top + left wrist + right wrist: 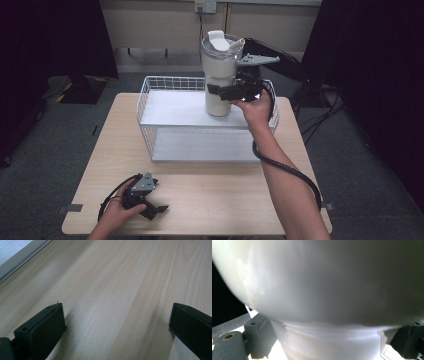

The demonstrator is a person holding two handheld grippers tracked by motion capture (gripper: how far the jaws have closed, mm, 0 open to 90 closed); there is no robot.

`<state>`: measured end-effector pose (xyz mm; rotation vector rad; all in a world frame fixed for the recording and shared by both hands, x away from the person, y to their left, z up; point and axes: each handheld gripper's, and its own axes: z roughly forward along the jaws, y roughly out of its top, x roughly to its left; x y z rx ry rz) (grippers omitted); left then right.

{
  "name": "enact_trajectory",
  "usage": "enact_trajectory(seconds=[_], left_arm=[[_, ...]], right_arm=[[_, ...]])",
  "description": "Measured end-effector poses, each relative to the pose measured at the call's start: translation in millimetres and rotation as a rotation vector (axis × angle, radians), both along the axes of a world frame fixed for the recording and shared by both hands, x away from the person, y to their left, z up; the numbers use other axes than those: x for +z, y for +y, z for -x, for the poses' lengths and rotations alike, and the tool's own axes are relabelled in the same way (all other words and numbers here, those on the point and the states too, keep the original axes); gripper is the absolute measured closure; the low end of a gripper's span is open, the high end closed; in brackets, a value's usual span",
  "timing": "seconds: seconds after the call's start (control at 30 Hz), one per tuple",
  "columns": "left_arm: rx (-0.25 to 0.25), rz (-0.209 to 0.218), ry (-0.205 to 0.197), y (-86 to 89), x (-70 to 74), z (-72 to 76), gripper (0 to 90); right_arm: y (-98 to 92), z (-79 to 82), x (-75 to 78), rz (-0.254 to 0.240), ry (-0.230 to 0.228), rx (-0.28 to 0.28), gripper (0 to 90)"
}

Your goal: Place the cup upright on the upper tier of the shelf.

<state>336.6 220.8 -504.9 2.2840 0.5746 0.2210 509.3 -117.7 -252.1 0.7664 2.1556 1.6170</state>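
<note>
Setting: a light wooden table (210,200) seen from above, with grey carpet around it and dark curtains at both sides.
Rack: a white wire basket (145,100) lies on its side at the far half of the table, forming a 2-level shelf with a flat white top and a lower white floor.
Cup: a tall white travel cup (219,75) stands upright on the top of the rack, toward its far right part. It has a wide upper body, a narrower base, and a lid with a short spout tilted to the right.
Right tongs: the right tongs (225,92) are held by the person's right hand (256,107) at the cup's narrow lower part. In the right gripper view the cup (324,290) is very close, with 1 black jaw on each side of its base. The jaws look closed against it, gripping the cup.
Left tongs: the left tongs (152,209) rest low at the near left corner of the table, held by the left hand (117,215). In the left gripper view the 2 jaws stand wide apart over bare wood (112,290), holding nothing.
Cable: a black cable (290,172) loops from the right tongs along the forearm.
</note>
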Motion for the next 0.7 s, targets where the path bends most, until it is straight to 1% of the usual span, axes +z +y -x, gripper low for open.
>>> enact_trajectory(seconds=[0.33,0.5,0.53,0.7], left_arm=[[0.0,0.0,0.0,0.0,0.0,0.0,0.0],[0.0,0.0,0.0,0.0,0.0,0.0,0.0],[0.0,0.0,0.0,0.0,0.0,0.0,0.0],[0.0,0.0,0.0,0.0,0.0,0.0,0.0]], right_arm=[[-0.7,-1.8,-6.0,0.001,0.001,-0.002,10.1],[1.6,-1.8,-10.1,0.011,0.003,0.007,10.1],[2.0,-1.3,-10.7,0.008,-0.004,0.008,10.1],[1.7,-1.6,-10.9,0.014,-0.007,0.016,10.0]])
